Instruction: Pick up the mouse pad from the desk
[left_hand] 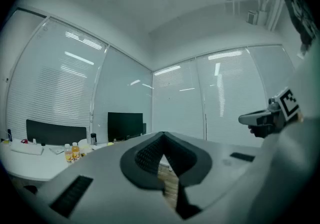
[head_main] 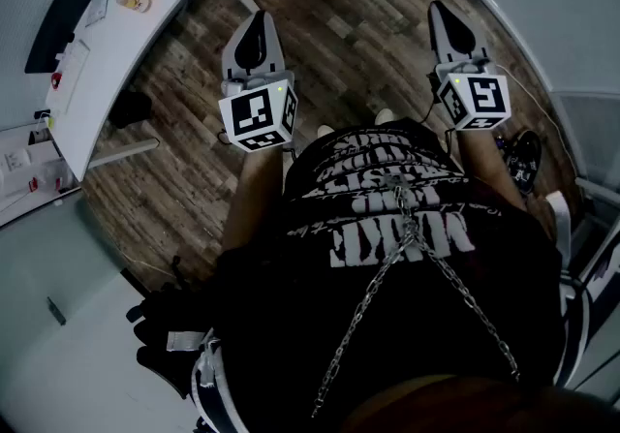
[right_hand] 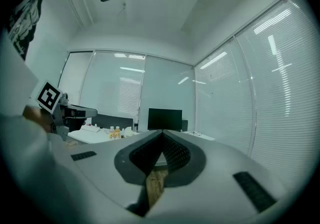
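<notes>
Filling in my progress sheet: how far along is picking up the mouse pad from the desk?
Done: nothing yet. In hand: nothing; the left gripper and right gripper are both shut and empty, held level over the floor, apart from the desk. Left: reach the desk, find the pad (not made out here), grip and lift it.

left claw (left_hand: 162, 134) closed, empty | monitor (left_hand: 125, 125), bottles (left_hand: 72, 152) on desk (left_hand: 30, 167) | right claw (left_hand: 245, 118) at right

Glass walls (left_hand: 225, 102) with closed blinds stand ahead of the left gripper (head_main: 256, 22) and reflect ceiling lights. To its left, a white desk (head_main: 107, 63) carries a dark monitor (left_hand: 125, 125). Below lies a wooden floor (head_main: 339, 15).
</notes>
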